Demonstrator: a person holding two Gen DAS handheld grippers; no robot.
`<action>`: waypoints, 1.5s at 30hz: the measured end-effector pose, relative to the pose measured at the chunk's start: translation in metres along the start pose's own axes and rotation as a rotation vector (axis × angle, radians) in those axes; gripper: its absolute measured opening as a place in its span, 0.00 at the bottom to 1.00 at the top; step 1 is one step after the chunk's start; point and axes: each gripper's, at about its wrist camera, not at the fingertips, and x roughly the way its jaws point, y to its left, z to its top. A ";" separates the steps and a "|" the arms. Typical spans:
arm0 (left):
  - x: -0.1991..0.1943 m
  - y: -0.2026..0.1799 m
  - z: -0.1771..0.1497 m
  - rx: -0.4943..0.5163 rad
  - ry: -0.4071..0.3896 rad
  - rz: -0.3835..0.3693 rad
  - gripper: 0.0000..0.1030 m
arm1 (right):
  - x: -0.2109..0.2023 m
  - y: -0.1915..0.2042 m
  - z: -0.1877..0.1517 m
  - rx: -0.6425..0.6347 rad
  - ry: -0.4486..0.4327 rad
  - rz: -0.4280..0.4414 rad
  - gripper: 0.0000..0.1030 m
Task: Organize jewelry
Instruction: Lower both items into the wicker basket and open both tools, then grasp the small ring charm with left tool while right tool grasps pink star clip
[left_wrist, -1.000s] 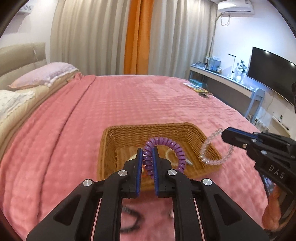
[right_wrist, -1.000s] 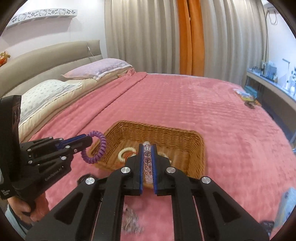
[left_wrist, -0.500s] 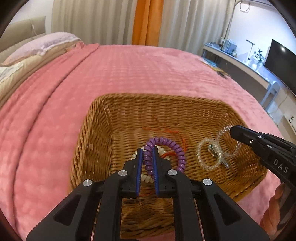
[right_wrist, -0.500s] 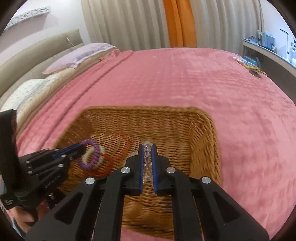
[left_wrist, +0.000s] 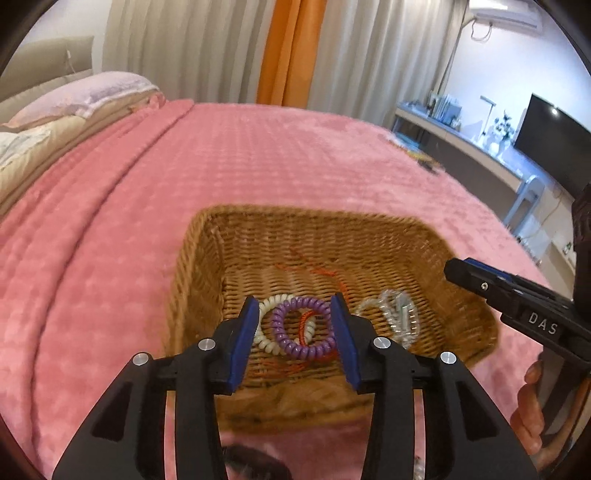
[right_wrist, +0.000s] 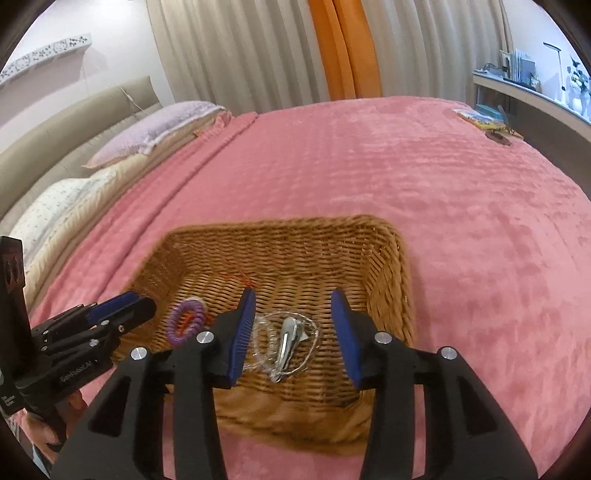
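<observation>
A pink bedspread (left_wrist: 184, 192) carries the wicker basket (left_wrist: 207, 251) beneath both tools. Left gripper (left_wrist: 295, 332) and right gripper (right_wrist: 293, 325) gape, empty. Between the left's fingers lies the purple coil bracelet (left_wrist: 301, 349); between the right's, a blurred clear bracelet (right_wrist: 266, 354).

Left gripper (left_wrist: 295, 334): hovering over the basket, fingers spread wide, gripping nothing.
Wicker basket (left_wrist: 207, 258): sitting on the pink blanket (left_wrist: 110, 240).
Purple coil bracelet (left_wrist: 303, 329): lying inside, overlapping the white coil bracelet (left_wrist: 267, 332).
Clear bead bracelet (left_wrist: 397, 317): resting just to the right.
Right gripper (left_wrist: 456, 271): poking in above the basket's right rim.
</observation>
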 end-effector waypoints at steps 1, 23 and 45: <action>-0.010 0.000 -0.001 -0.001 -0.015 -0.002 0.39 | -0.016 0.005 0.000 -0.007 -0.017 0.014 0.38; -0.134 0.054 -0.108 -0.114 -0.030 0.021 0.39 | -0.065 0.056 -0.108 -0.070 0.052 0.078 0.38; -0.046 0.050 -0.128 0.062 0.213 0.100 0.10 | -0.019 0.071 -0.126 -0.234 0.206 0.086 0.38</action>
